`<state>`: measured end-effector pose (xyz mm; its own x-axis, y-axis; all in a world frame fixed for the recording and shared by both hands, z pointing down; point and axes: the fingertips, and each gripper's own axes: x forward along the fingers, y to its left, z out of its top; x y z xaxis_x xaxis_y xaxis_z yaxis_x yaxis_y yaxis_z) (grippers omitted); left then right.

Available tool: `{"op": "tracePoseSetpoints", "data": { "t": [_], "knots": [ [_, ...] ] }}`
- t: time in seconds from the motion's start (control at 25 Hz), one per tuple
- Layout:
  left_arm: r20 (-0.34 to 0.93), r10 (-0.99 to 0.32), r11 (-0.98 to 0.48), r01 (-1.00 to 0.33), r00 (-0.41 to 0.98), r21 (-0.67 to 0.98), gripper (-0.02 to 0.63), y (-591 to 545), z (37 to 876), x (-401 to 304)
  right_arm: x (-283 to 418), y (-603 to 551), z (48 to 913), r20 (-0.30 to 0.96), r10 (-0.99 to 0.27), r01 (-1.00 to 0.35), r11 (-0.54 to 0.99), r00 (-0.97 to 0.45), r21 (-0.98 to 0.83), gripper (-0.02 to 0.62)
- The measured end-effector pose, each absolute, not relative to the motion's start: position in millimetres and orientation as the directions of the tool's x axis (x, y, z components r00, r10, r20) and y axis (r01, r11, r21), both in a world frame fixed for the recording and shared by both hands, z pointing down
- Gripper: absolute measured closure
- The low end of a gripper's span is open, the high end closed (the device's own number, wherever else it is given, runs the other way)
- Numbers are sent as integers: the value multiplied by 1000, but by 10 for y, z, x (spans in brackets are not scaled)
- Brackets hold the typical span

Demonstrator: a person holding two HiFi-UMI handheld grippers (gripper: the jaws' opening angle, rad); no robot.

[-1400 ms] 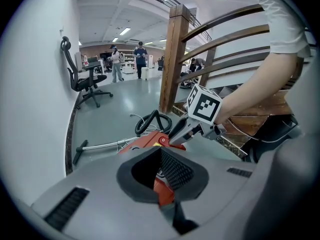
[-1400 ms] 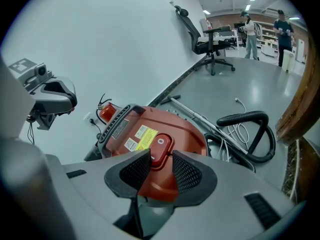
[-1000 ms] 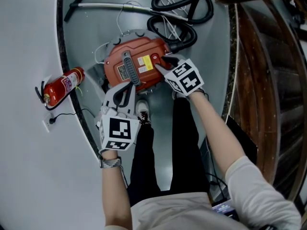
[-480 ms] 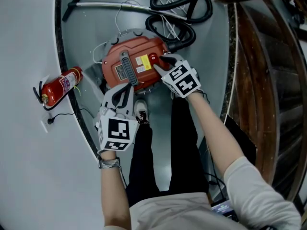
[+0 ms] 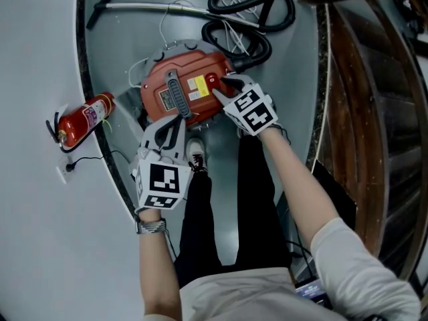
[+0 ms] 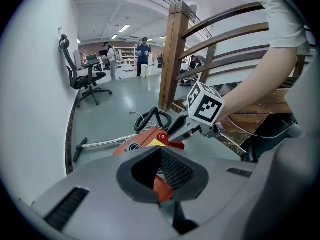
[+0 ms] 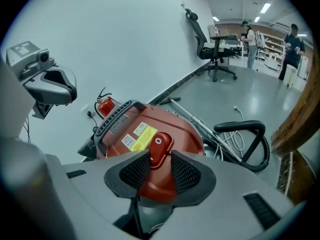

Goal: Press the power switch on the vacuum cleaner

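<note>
A round red vacuum cleaner (image 5: 182,91) with a black handle sits on the grey floor. Its red power switch (image 5: 212,80) lies beside a yellow label. My right gripper (image 5: 222,87) hangs right at the switch from the near right. In the right gripper view the switch (image 7: 159,146) shows through the narrow gap between the slightly open jaws of that gripper (image 7: 160,166). My left gripper (image 5: 172,127) is held open over the vacuum's near edge with nothing in it. The left gripper view shows the vacuum (image 6: 145,140) beyond the left gripper (image 6: 159,156), with the right gripper (image 6: 175,131) over it.
A black hose (image 5: 251,19) and white cable coil behind the vacuum, and a metal wand (image 5: 154,7) lies at the back. A fire extinguisher (image 5: 83,120) stands by the curved white wall. A wooden stair railing (image 5: 374,79) runs at right. The person's shoe (image 5: 197,154) is near the vacuum.
My right gripper has edged a little left, closer onto the switch. The left gripper has hardly moved.
</note>
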<state>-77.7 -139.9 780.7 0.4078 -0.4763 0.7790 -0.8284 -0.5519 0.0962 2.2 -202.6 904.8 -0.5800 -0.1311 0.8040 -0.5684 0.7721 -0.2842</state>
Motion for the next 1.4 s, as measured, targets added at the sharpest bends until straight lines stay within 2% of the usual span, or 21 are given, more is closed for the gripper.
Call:
{"op": "tracePoseSetpoints", "data": {
  "t": [0.68, 1.4],
  "knots": [
    [777, -520, -511, -858, 355, 50, 607, -1493, 7512, -906, 96, -1969, 9016, 833, -135, -619, 734, -536, -279, 453],
    [779, -535, -503, -864, 328, 19, 607, -1467, 7181, -1004, 90, -2060, 8441, 814, -177, -622, 738, -553, -262, 483]
  ]
}}
